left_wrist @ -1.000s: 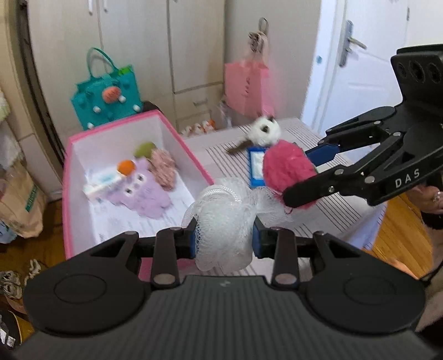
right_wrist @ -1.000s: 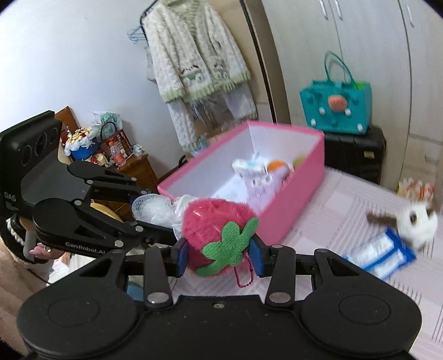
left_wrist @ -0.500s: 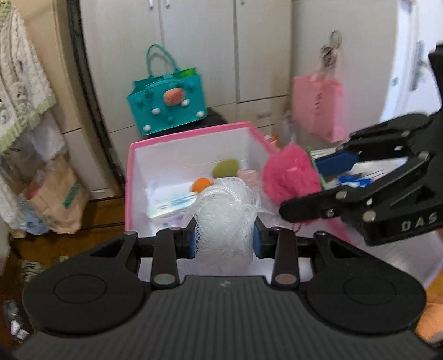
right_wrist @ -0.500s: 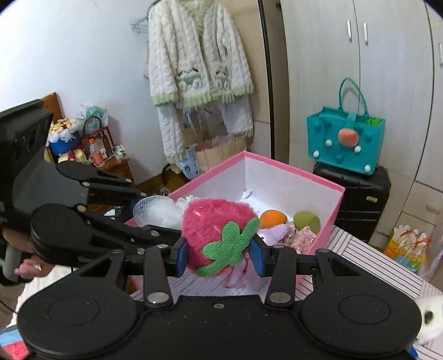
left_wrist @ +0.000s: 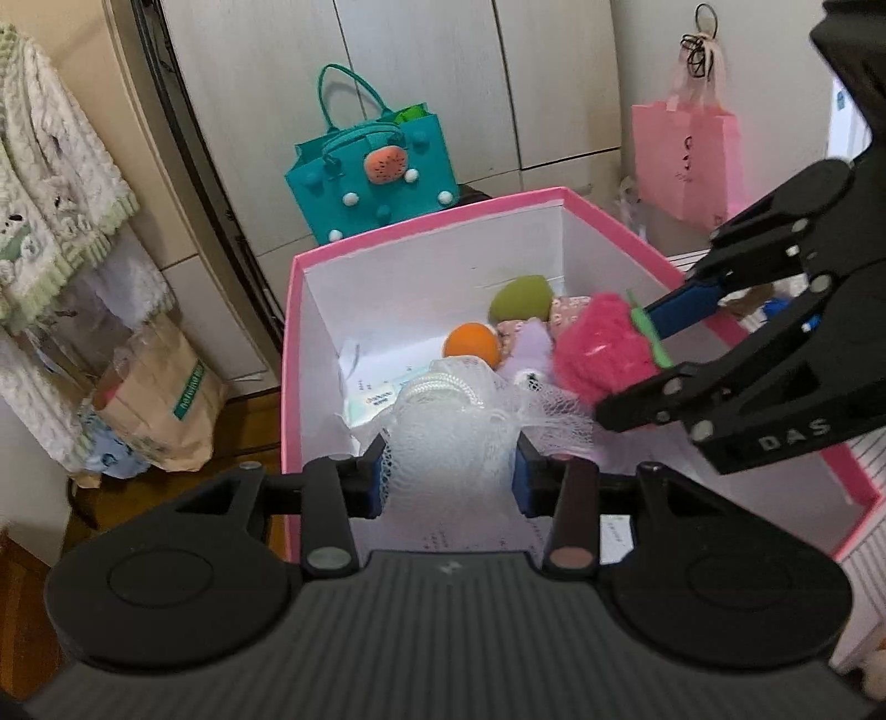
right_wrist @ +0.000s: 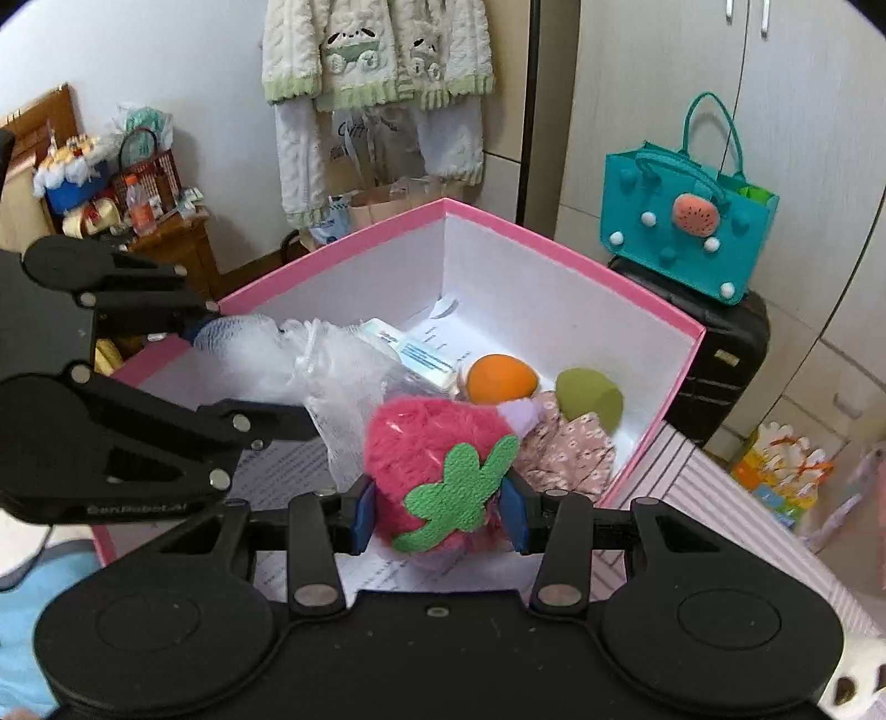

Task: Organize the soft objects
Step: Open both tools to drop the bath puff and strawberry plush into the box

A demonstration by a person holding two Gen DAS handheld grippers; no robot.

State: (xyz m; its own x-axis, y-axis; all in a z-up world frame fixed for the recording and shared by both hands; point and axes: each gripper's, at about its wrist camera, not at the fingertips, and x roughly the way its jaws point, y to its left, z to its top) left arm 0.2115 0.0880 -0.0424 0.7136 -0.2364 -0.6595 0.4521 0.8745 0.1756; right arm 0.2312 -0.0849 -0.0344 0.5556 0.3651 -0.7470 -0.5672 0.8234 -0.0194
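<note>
My left gripper is shut on a white mesh bath pouf and holds it over the open pink box. My right gripper is shut on a pink plush strawberry with a green felt leaf, also over the box; the strawberry shows in the left wrist view beside the pouf. The pouf and left gripper show at left in the right wrist view. Inside the box lie an orange ball, a green sponge, a floral pouch, a purple plush and a tissue pack.
A teal tote bag stands on a black case behind the box. A pink paper bag hangs at the right. A knit cardigan and a paper bag are to the left. The box stands on a striped tablecloth.
Both grippers, each still holding its object, have moved from the table side to over the pink box and lower into it.
</note>
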